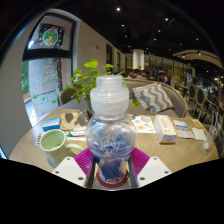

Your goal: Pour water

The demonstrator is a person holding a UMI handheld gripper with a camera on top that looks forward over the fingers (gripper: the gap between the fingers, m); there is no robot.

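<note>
Claw (111,166) gripping a clear plastic bottle (110,138) with white cap.
Green cup (52,141) at nine o'clock on round wooden surface (185,152).

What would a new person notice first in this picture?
First the clear plastic bottle with a white cap, standing upright between the fingers of the gripper, whose pink pads press on its sides. Next, the green cup beside it on the round wooden table, and the leafy plant beyond the bottle.
</note>
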